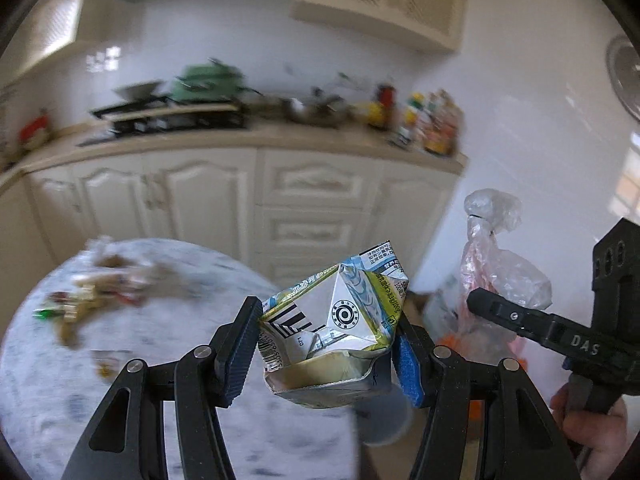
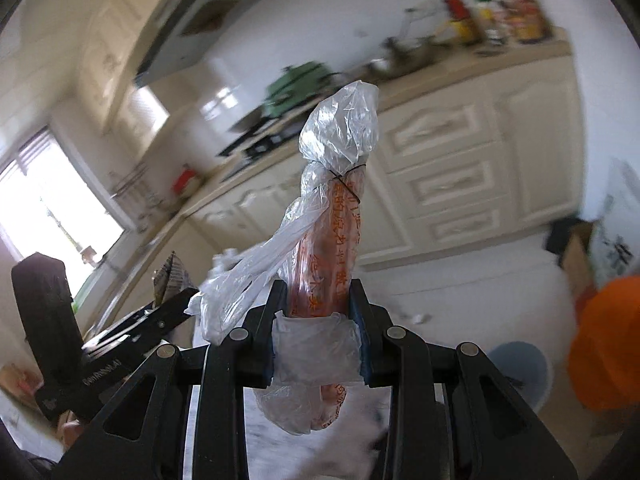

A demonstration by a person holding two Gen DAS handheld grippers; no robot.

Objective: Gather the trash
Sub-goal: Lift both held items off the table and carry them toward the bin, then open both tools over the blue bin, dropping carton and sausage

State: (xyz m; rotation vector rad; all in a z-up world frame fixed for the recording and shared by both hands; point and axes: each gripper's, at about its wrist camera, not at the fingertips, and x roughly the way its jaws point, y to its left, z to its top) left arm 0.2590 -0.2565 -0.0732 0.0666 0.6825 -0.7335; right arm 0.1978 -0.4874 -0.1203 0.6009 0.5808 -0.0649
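Left gripper [image 1: 326, 344] clamped on a crushed drink carton [image 1: 334, 320], both fingers [image 1: 240, 350] pressed against its sides, barcode panel by the left finger and open torn end sagging just below the pads. Carried in the air above the round marble bench [image 1: 48, 384], with blurry scraps of trash [image 1: 92, 292] lying on that bench well off to the left of the fingers. Right gripper [image 2: 318, 320] pinched tight on a clear plastic bag [image 2: 332, 216] with orange print, neck tied off with a thin black band, standing up past the fingertips, loose tail drooping to the left. Same bag [image 1: 496, 276] visible off to the right of the left fingers. Kitchen cabinets [image 1: 208, 200] beyond, all smeared with motion blur.
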